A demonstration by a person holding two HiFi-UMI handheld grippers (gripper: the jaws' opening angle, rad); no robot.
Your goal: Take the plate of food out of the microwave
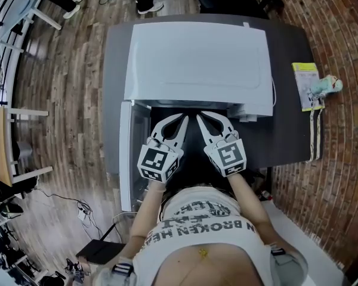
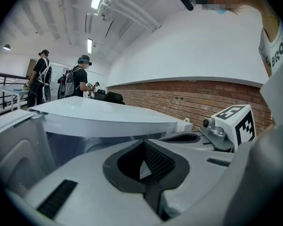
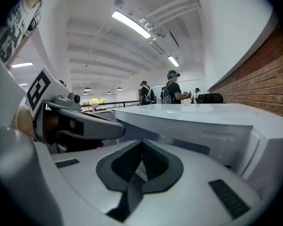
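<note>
head view, looking steeply down: a white microwave [image 1: 197, 58] sits on a dark grey table [image 1: 292, 130], its door [image 1: 126, 154] swung open toward 9 o'clock. the person stands at 6 o'clock and holds both tools side by side at the mouth of the oven. the left gripper [image 1: 183, 119] and the right gripper [image 1: 200, 119] both point toward 12 o'clock, tips near each other at the lower edge of the opening, over the dark cavity. each gripper's jaws are pressed together with nothing between them; the left gripper view [image 2: 144, 144] and the right gripper view [image 3: 141, 142] both show the dark pads meeting at the tips, with the white oven shell just beyond. the plate of food cannot be made out: the cavity under the oven's top reads only as a dark strip. on the table at 3 o'clock from the microwave lies a yellow-green packet [image 1: 304, 85] with a small pale teal object [image 1: 329, 86] just beside it. in the left gripper view, people [image 2: 80, 81] stand far off at 10 o'clock, and a brick wall [image 2: 188, 100] runs behind the oven.
</note>
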